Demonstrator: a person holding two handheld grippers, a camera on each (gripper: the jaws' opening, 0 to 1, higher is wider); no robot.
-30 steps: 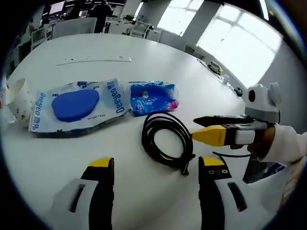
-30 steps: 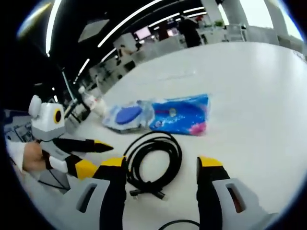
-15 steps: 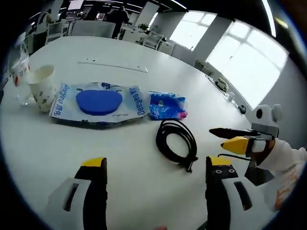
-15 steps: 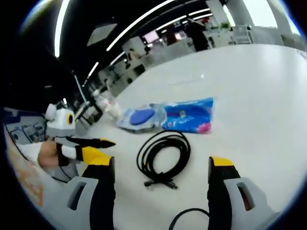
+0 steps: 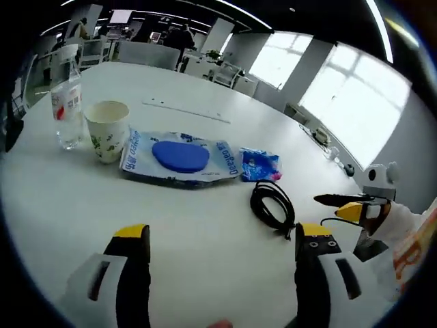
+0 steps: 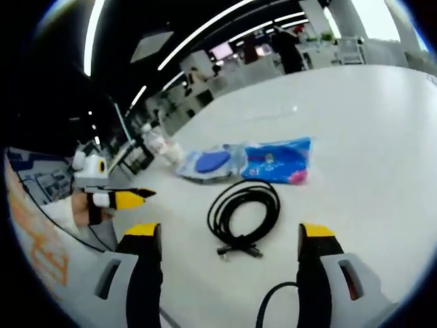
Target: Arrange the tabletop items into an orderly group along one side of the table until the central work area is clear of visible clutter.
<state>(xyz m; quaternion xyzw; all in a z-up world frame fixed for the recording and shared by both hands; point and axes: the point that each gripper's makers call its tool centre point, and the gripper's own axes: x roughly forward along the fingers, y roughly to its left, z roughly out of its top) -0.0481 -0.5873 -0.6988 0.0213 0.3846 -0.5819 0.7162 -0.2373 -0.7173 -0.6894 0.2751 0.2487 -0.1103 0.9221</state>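
Lying at centre-right of the left gripper view on the white desk (image 5: 205, 232), the coiled black cable (image 5: 272, 206) looks light, limp and likely to uncoil, so pinching across several bundled loops seems wiser than taking its loose plug end. Both the left tool (image 5: 217, 253) and right tool (image 6: 229, 247) stand with jaws spread wide, holding nothing. The paper cup (image 5: 107, 130) at upper left looks crushable; the flat blue packet (image 5: 181, 158) and small blue pouch (image 5: 258, 165) beside it look soft and slippery.
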